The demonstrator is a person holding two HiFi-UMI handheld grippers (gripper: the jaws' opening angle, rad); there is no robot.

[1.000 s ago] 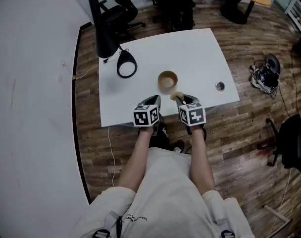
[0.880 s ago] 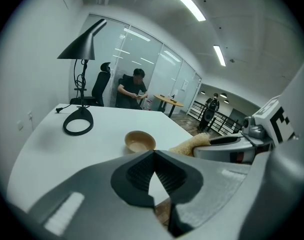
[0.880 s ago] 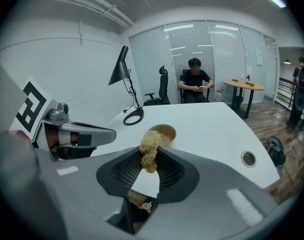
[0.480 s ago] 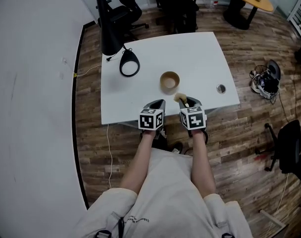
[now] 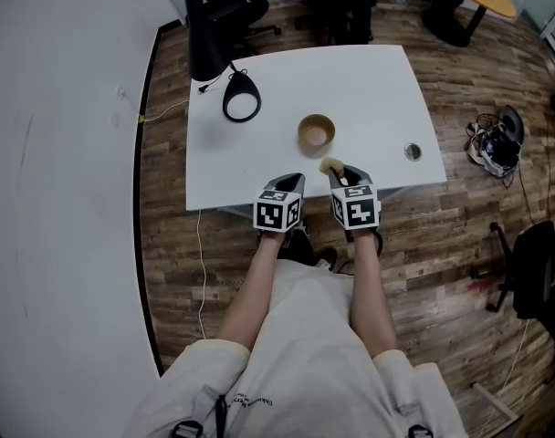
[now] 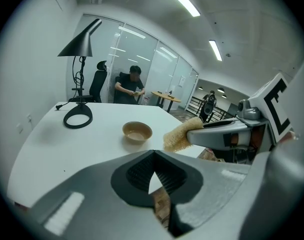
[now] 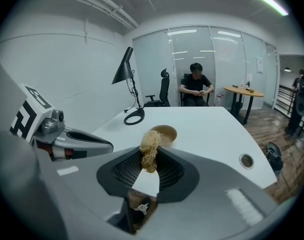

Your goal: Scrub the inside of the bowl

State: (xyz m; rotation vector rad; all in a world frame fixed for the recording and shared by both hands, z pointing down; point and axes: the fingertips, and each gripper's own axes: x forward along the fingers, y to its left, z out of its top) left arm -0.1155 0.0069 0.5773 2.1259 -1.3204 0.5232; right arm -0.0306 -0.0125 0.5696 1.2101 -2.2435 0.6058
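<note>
A small tan bowl (image 5: 316, 132) stands upright near the middle of the white table (image 5: 369, 89). It also shows in both gripper views, as the bowl (image 6: 137, 131) and the bowl (image 7: 163, 133). My right gripper (image 5: 338, 173) hovers at the table's front edge, just short of the bowl, shut on a tan fibrous sponge (image 5: 330, 165). The sponge (image 7: 150, 151) sticks up between its jaws. My left gripper (image 5: 290, 184) is beside it on the left, jaws closed together with nothing between them (image 6: 153, 154). From there I see the sponge (image 6: 179, 135) to the right of the bowl.
A black desk lamp with a ring base (image 5: 241, 99) stands at the table's back left. A round cable grommet (image 5: 412, 151) sits near the right front corner. Behind the table, office chairs (image 5: 225, 7) and a seated person (image 7: 195, 90). Cables lie on the wood floor (image 5: 492, 140).
The head view has shifted slightly. Both grippers stay at the table's front edge, the right one still holding the sponge short of the bowl.
</note>
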